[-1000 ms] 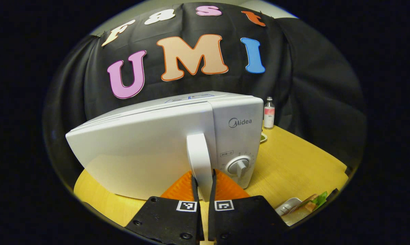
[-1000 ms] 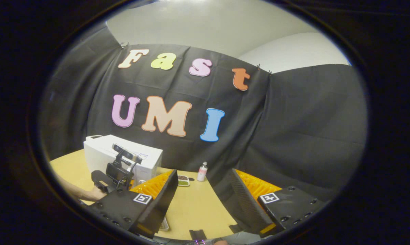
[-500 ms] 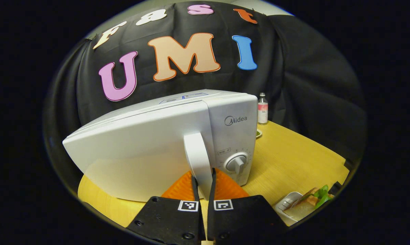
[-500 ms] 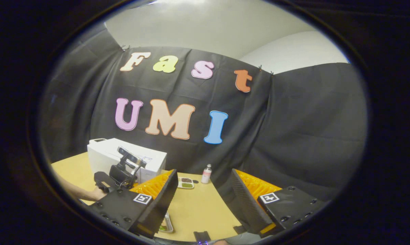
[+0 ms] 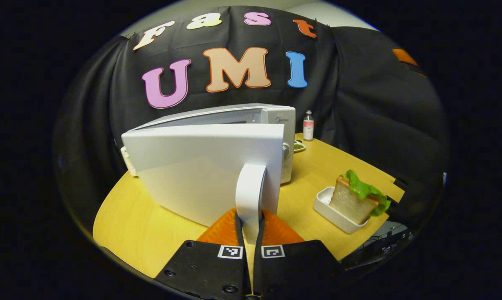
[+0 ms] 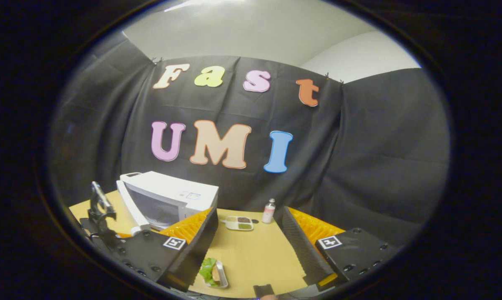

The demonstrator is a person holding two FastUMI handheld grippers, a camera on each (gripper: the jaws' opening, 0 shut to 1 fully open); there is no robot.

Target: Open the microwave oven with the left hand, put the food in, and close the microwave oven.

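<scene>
The left gripper [image 5: 249, 223] is pinching the door handle [image 5: 251, 189] between both fingers, which are standing almost together with the handle's lower end pressed between them. From that grip the door [image 5: 205, 166] is standing partly swung out from the microwave [image 5: 276, 121], its hinge side off to the left. To do this step well, the person is best carrying the gripper along the door's own arc around the hinge, not pulling straight back, since the pinch sits low on a smooth handle and is likely to slip if dragged sideways; the door probably needs to go wide enough to leave the mouth free for the food. The sandwich [image 5: 355, 200] with its lettuce is sitting in a white tray [image 5: 330, 208] on the table [image 5: 142, 225], near the microwave's right side and apart from it. The right gripper [image 6: 251, 243] is holding nothing, its fingers spread wide above the table, with the sandwich [image 6: 211, 273] low between them. The left gripper view is giving the grip itself and the door's outer face. The right gripper view is giving the door's inner window side [image 6: 149, 206], the open gap, the left gripper's rig [image 6: 101, 212] beside the handle, a bottle [image 6: 269, 210] and a small dish [image 6: 238, 223] behind.
</scene>
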